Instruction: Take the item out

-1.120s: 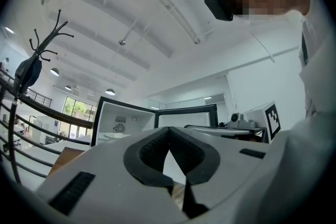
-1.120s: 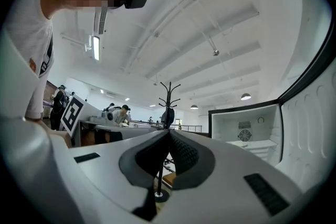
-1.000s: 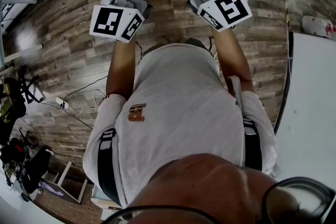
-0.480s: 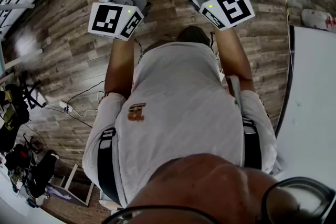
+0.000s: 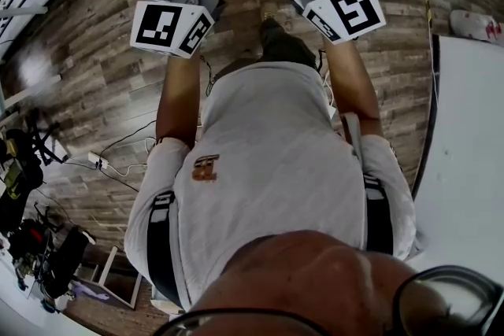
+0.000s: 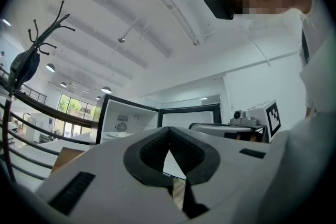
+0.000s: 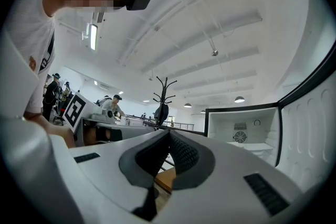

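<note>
The left claw (image 6: 169,129) is clenched, its dark ribbed pads meeting at the tips with nothing between them. The right claw (image 7: 169,131) is pressed together in the same way and holds nothing.

Straight beyond the left claw stands an open fridge (image 6: 130,121), black-framed and white inside, with a round fan vent on its back wall and a shelf below it. Its door (image 6: 190,116) swings out to that claw's right. From the right claw the same fridge lies ahead and to the right. The item to be taken out cannot be made out on the shelf or anywhere else in the views.

A black coat stand (image 7: 162,104) rises just above the right claw's tips, and it shows far to the left of the left claw. In the head view both claws point away from the person's grey shirt (image 5: 268,161) over a wood-plank floor (image 5: 94,67). Their marker cubes (image 5: 169,26) sit side by side, and a white worktop (image 5: 472,161) lies off to the right.
</note>
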Demonstrator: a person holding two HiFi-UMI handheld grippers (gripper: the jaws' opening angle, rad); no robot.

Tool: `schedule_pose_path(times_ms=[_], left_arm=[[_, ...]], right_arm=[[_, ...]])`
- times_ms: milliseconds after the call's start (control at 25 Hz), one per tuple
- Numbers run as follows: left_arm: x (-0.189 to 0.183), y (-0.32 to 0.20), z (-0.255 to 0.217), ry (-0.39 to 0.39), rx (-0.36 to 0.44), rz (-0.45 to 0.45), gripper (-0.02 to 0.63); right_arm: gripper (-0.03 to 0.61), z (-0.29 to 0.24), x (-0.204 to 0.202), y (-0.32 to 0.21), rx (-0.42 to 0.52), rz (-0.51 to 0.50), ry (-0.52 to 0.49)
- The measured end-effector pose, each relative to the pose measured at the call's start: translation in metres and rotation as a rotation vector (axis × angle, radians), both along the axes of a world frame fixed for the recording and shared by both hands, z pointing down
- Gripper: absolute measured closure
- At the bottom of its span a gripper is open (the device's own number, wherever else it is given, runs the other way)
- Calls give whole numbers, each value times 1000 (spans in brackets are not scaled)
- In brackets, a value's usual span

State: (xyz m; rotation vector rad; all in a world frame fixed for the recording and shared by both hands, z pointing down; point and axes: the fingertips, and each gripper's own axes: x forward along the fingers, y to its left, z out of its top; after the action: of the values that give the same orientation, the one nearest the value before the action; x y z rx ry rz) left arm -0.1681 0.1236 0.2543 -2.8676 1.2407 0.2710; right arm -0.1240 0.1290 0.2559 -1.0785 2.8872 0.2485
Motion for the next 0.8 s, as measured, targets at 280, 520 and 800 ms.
schedule_pose_path(times_ms=[280, 520, 800], left_arm=[[-7, -37, 2, -17, -1, -27, 595], [2, -79, 8, -30, -8, -40, 595], [16, -144, 12, -51, -11, -55, 595]], right_arm=[[545, -1, -9, -40, 28, -22, 12], [545, 5, 0, -83, 27, -29, 28], [545, 9, 17, -150, 35, -33, 24]])
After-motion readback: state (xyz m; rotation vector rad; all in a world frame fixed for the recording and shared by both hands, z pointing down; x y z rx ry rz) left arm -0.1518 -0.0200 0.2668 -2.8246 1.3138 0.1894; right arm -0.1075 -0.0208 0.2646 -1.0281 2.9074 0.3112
